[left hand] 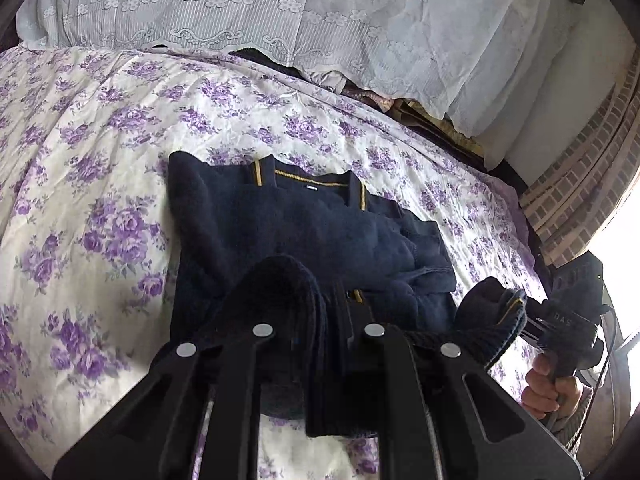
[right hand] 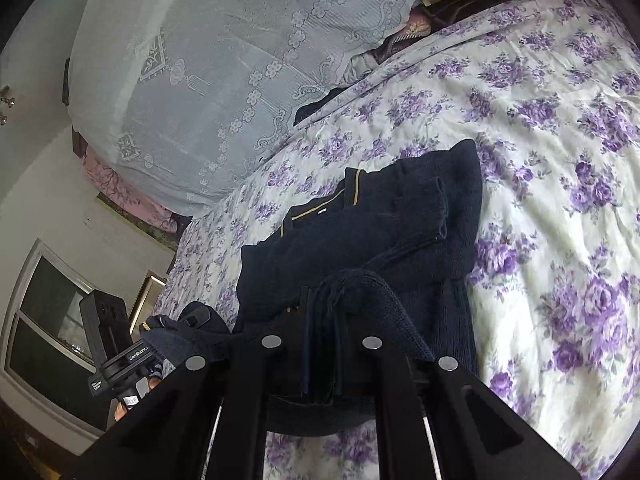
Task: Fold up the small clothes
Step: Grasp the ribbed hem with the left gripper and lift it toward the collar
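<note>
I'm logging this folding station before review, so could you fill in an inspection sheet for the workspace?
Surface: bed with purple floral quilt, creased.
Job's things: navy sweater with yellow trim, sleeves folded in, bottom hem lifted off the quilt.
Clutter: dark and patterned fabrics tucked under the lace.
Grippers: left gripper and right gripper both shut on the sweater's hem.
Cables: thin cable beside the right gripper.
Surroundings: white lace cover over a pile behind, window, brick-patterned wall.
</note>
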Motion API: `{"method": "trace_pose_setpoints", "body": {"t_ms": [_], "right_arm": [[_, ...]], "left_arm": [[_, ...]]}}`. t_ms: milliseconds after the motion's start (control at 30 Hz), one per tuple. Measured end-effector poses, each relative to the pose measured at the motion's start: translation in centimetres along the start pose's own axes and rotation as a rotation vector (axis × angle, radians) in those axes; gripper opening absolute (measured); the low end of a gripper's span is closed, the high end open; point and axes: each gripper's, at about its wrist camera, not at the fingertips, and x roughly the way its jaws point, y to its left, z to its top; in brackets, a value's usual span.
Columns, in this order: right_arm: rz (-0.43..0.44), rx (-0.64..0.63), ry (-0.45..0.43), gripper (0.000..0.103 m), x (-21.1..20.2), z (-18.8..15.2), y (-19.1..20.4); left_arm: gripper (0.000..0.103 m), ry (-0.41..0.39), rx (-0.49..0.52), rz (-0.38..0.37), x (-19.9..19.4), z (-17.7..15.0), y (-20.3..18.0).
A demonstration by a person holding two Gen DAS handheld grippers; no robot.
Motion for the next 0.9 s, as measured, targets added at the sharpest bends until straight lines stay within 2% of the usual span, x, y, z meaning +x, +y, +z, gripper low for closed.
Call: {"method": "trace_pose_setpoints", "body": {"t_ms": [500, 633, 767, 900], "right_arm": [[0.007, 0.044, -0.026, 0.01, 4.5, 5.7, -1.0], [0.011, 0.074, -0.047, 0.01, 5.9, 7.4, -1.4], [-0.023, 0.103, -0.058, 0.01, 7.5, 8.6, -2.3], [-0.041, 0.145, -0.051, 0.01, 9.3, 9.0, -4.1]], "left_arm": [[0.012, -0.016, -0.028, 0.015, 3.8, 5.5, 1.1], [0.012, -0.015, -0.041, 0.041, 5.1, 6.7, 1.9], [0.012, 0.0, -0.049, 0.091, 7.1, 7.5, 2.9], [0.012, 0.046, -0.092, 0.111, 9.7, 7.8, 4.5]]}}
